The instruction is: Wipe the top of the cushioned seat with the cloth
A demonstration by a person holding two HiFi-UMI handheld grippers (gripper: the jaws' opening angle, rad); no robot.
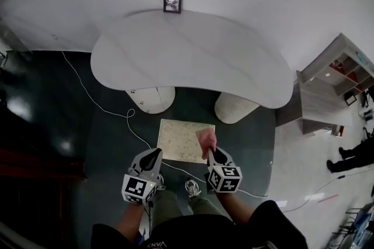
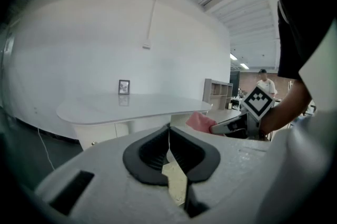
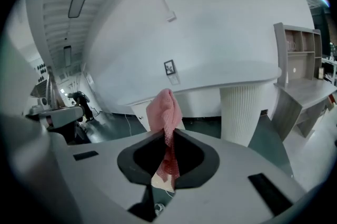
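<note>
The floor point(image 1: 64, 119) is dark green and shiny. On it stands a big white table point(image 1: 193, 58) with a round, curvy top. It has two fat white legs, and the right leg point(image 1: 235, 107) has lines going up and down it. A pale wooden shelf unit point(image 1: 342, 75) stands off to the right.

The cushioned seat point(image 1: 184, 139) is on the floor just in front of the table, between the table and the person. It is a square, and its top is cream with little speckles.

The right gripper point(image 1: 211, 153) is at the near right corner of the seat. Its two jaws are squeezed tight on the pink cloth point(image 1: 205, 137). The cloth sticks out past the jaws in a bunch, over the right edge of the seat. I cannot tell if it touches the seat top.

The left gripper point(image 1: 156, 153) is at the near left corner of the seat. Its jaws are pressed together with nothing between them.

A thin white cable point(image 1: 111, 110) runs across the floor. A small picture frame point(image 1: 172, 1) stands at the far edge of the table.
</note>
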